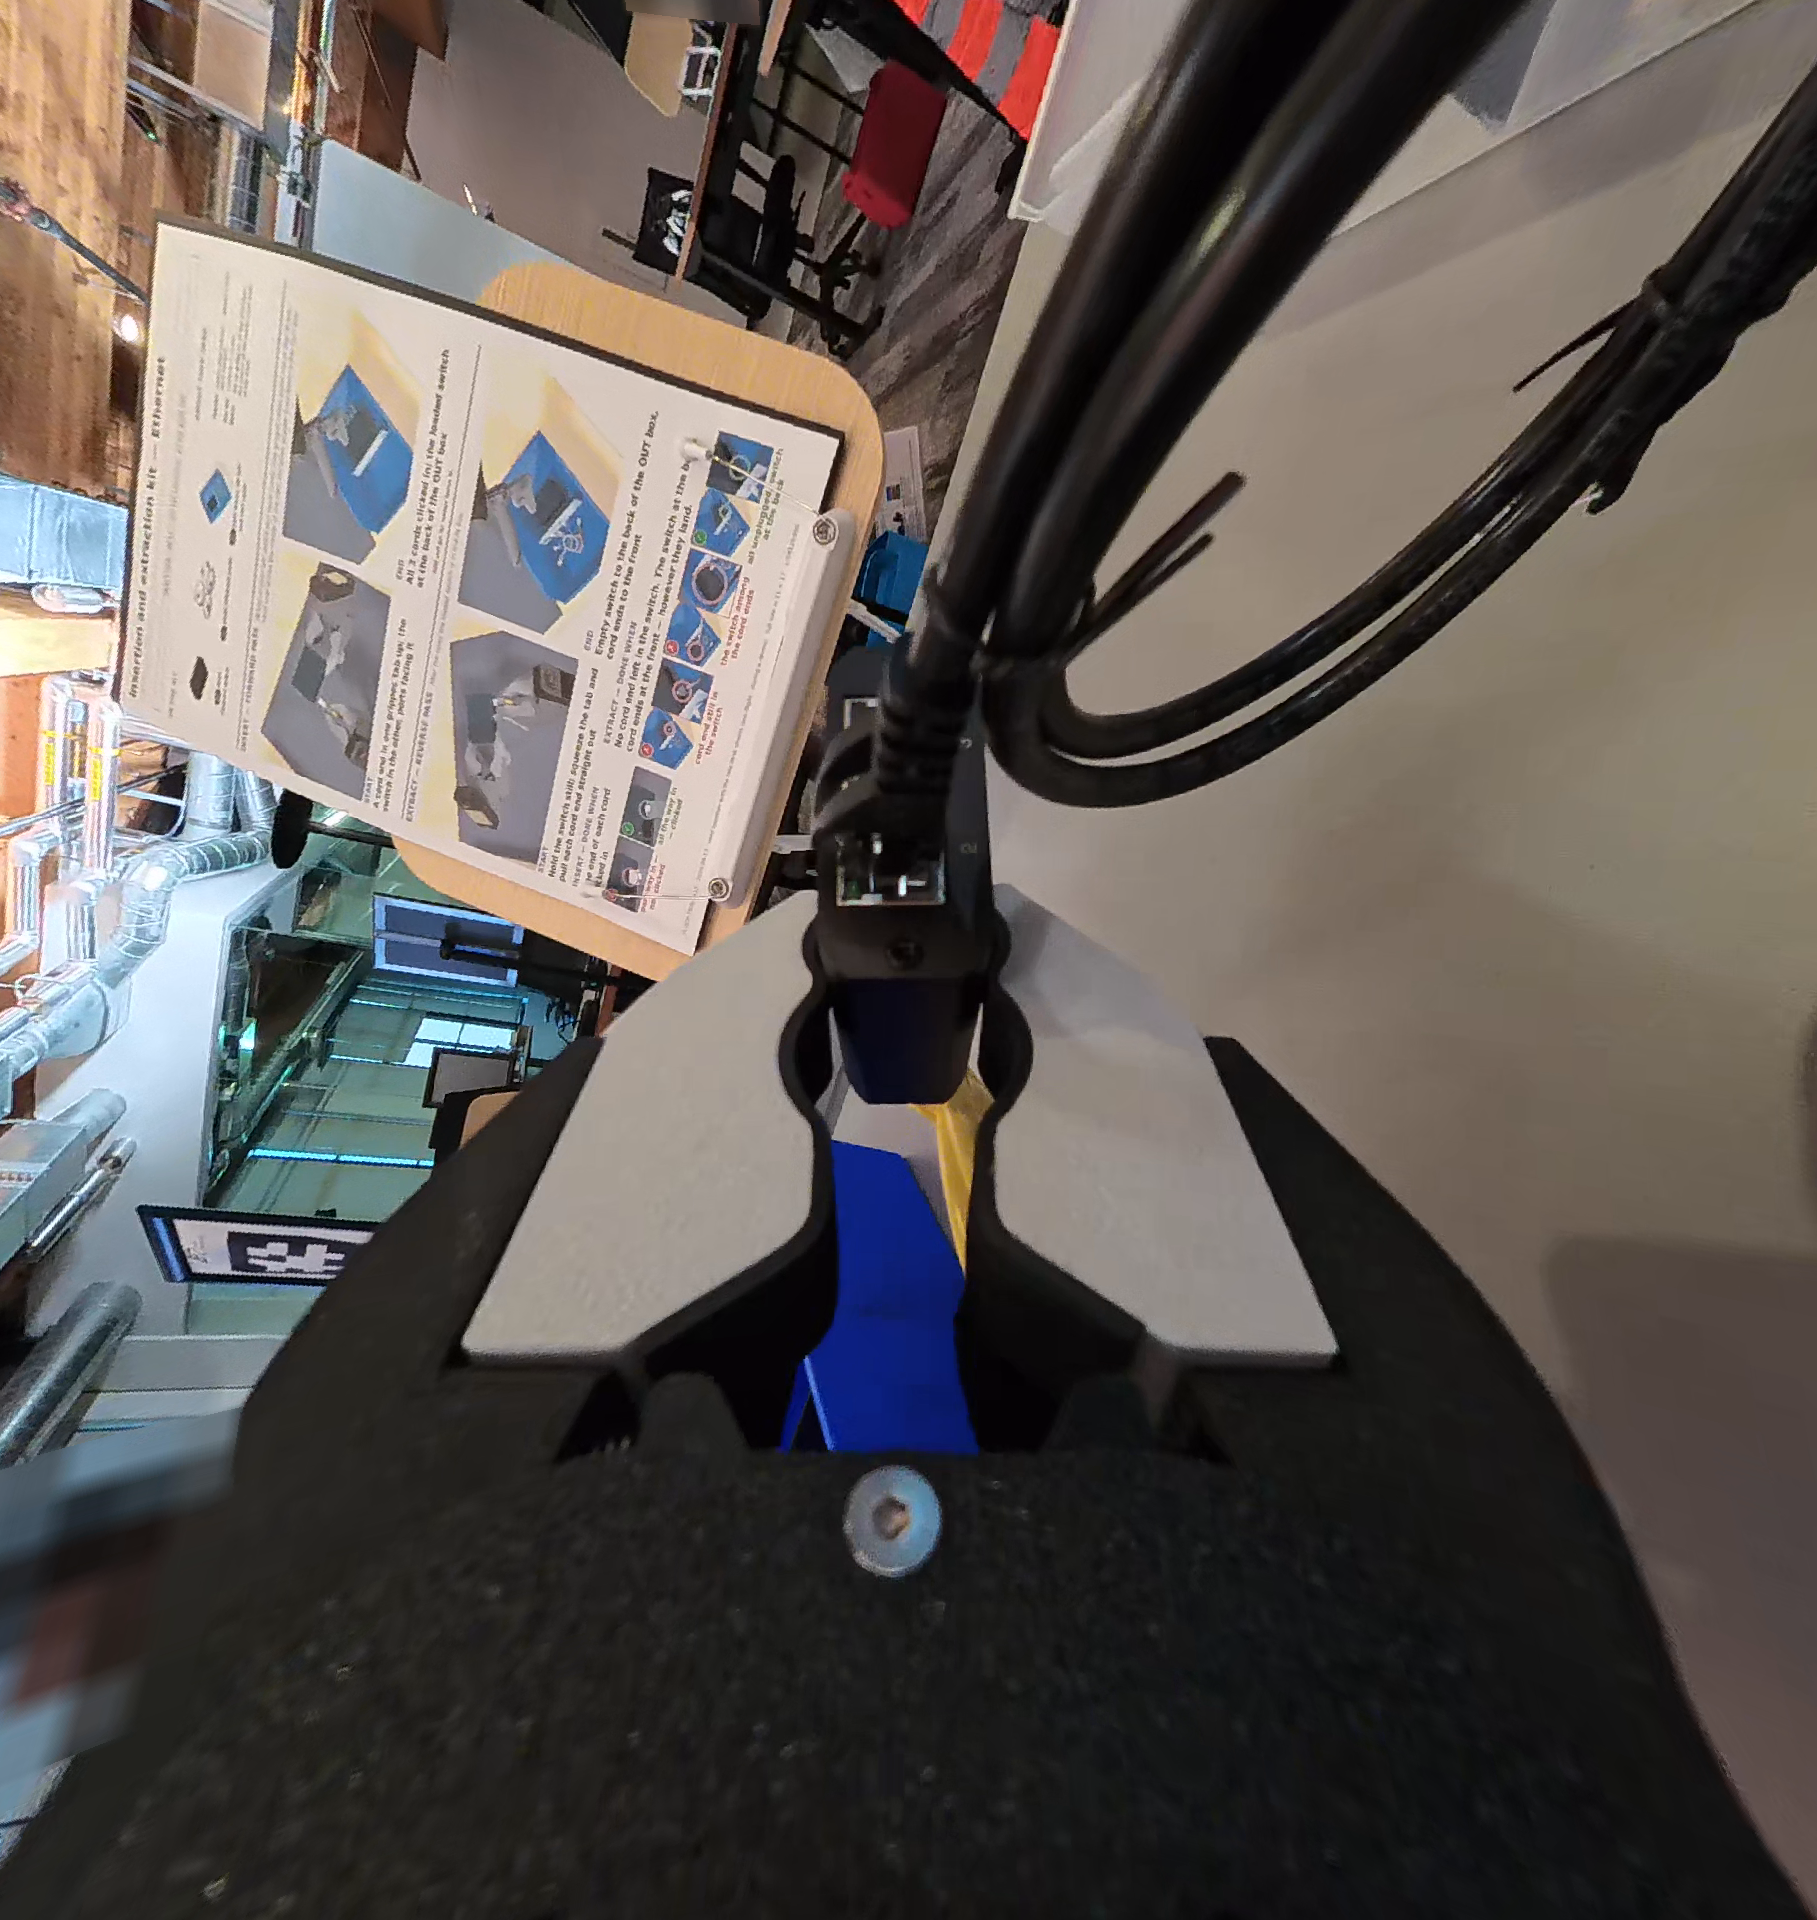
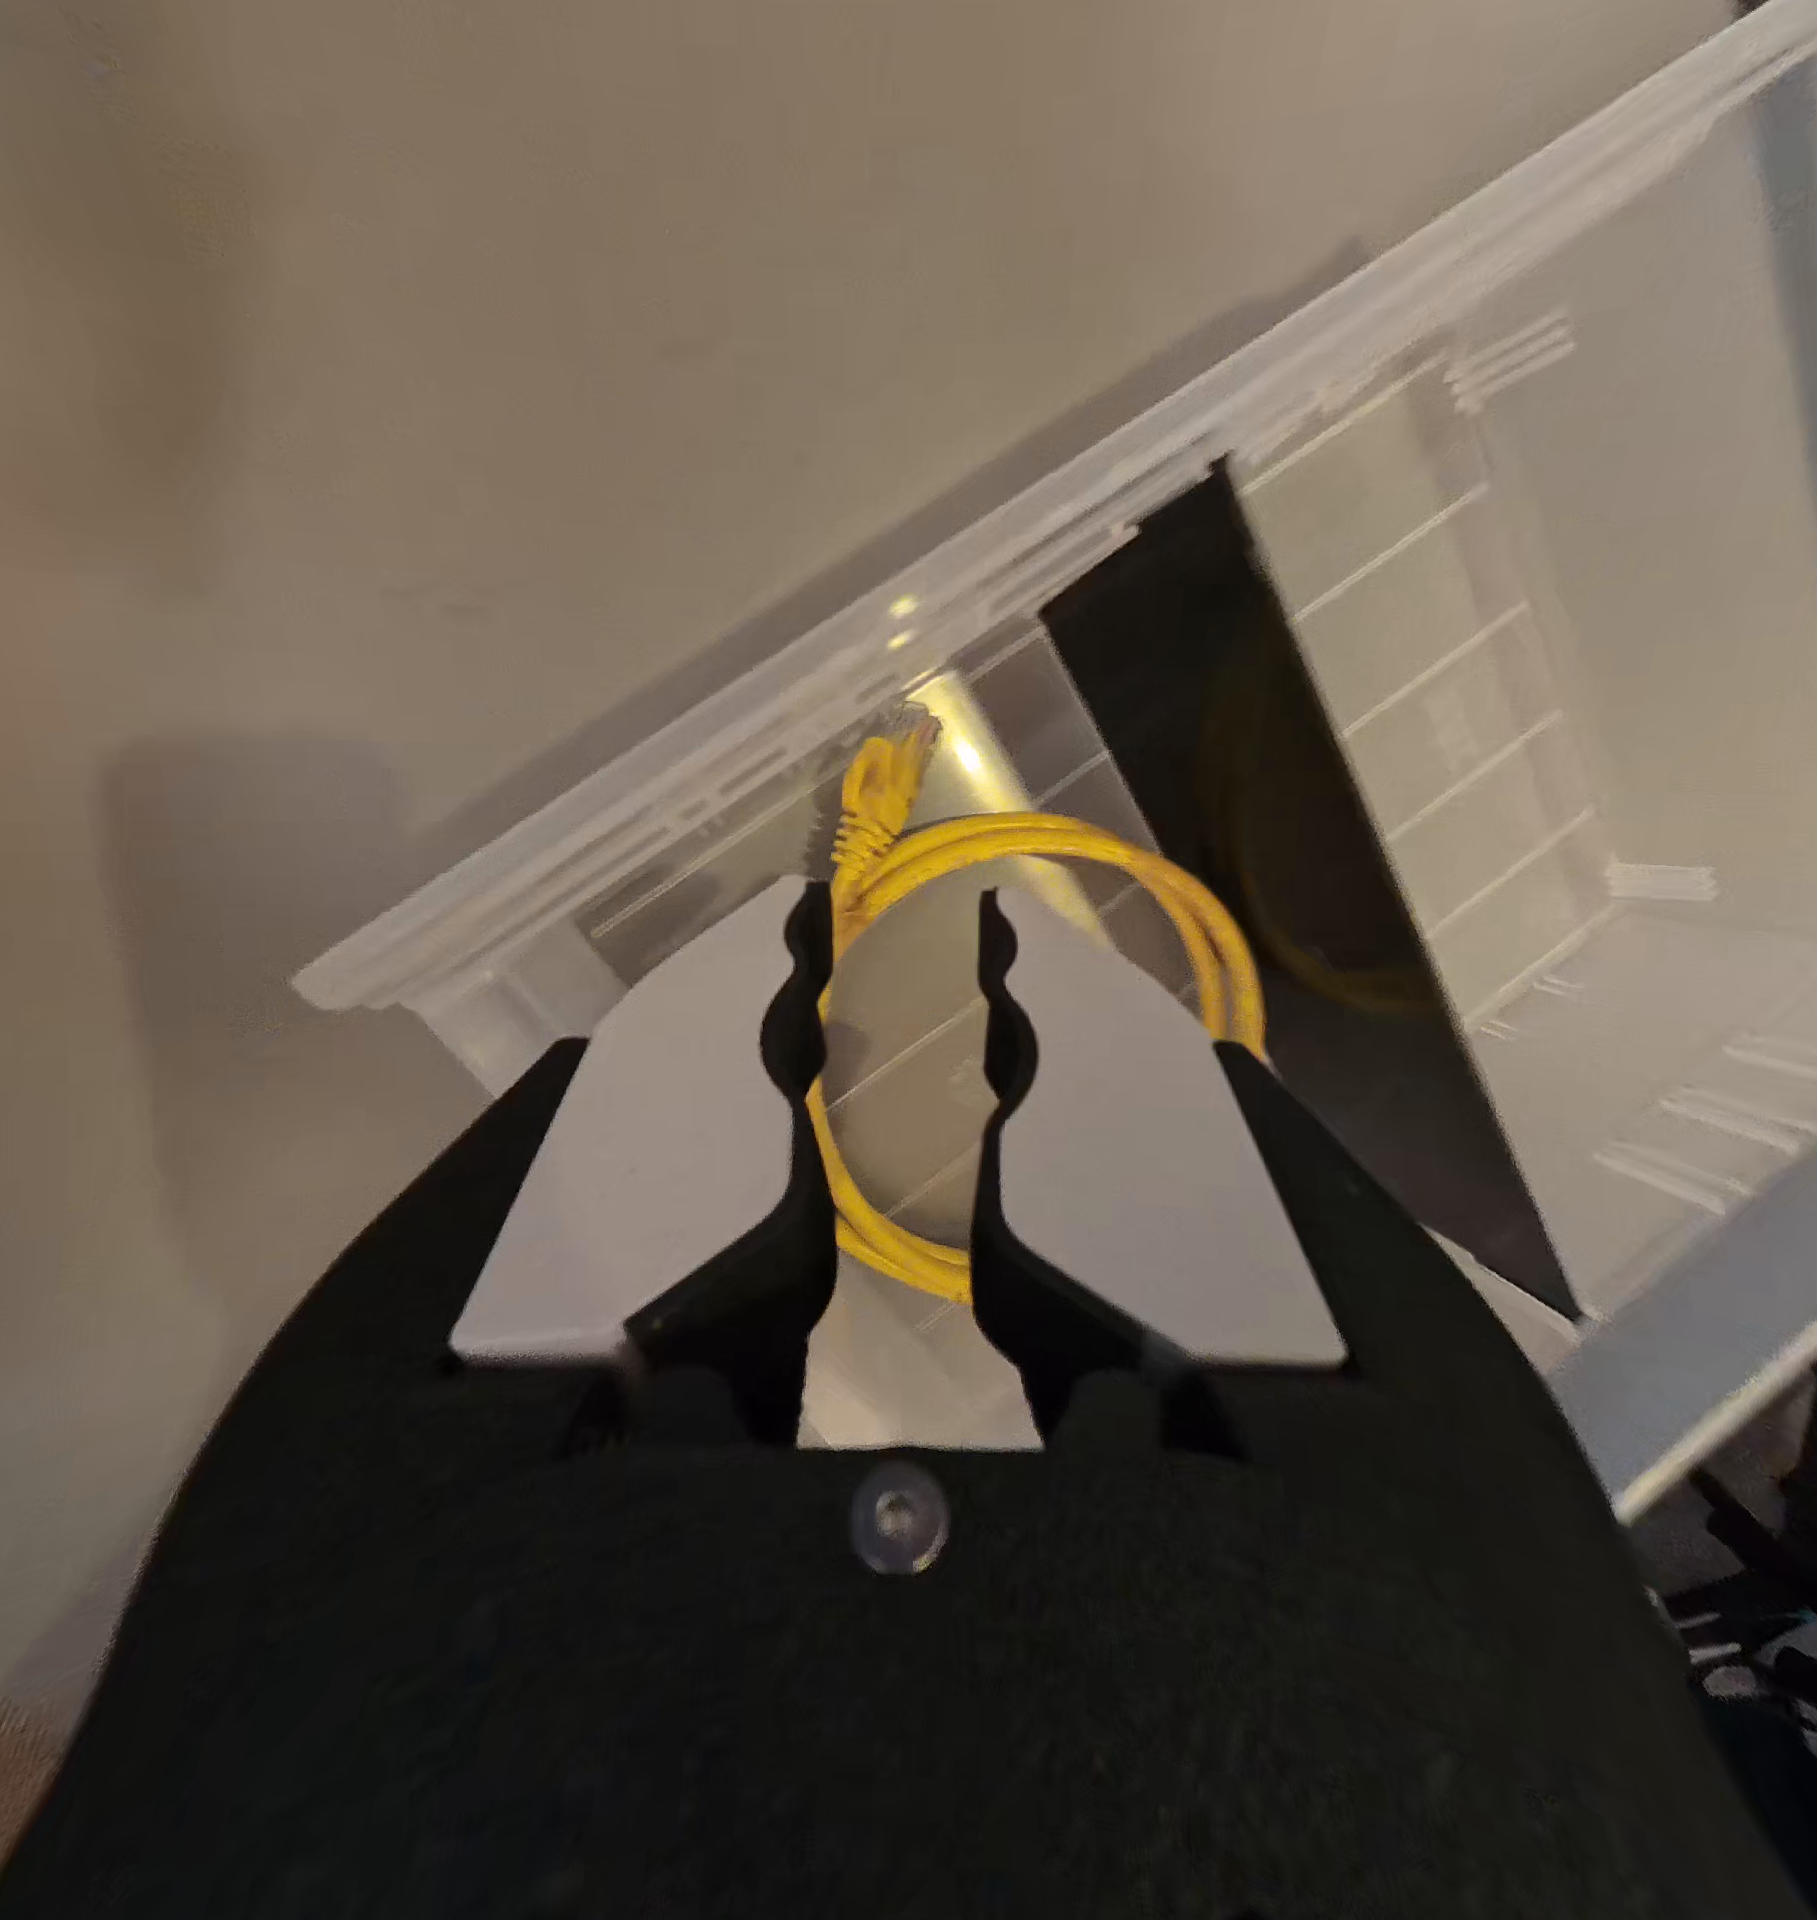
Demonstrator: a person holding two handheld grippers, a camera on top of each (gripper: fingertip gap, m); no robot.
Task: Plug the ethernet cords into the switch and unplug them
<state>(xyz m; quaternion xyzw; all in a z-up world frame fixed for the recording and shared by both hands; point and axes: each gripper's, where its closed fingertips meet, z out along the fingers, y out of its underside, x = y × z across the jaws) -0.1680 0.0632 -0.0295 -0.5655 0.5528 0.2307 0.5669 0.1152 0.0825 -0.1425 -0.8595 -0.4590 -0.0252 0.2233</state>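
A workshop-style lab: exposed ducts (image 1: pixel 104 997) and wood ceiling (image 1: pixel 42 208), an instruction sheet (image 1: pixel 447 582) on a board, desks and chairs (image 1: pixel 779 208) behind, a clear bin (image 2: pixel 1506 727).

Between the black fingers (image 1: pixel 831 1049): a dark blue and black switch (image 1: pixel 899 997) with a black cord (image 1: pixel 1070 343) plugged in. Past the fingertips: a yellow coiled cord (image 2: pixel 1039 842) in a clear translucent bin (image 2: pixel 1403 644) with a black panel (image 2: pixel 1288 852).
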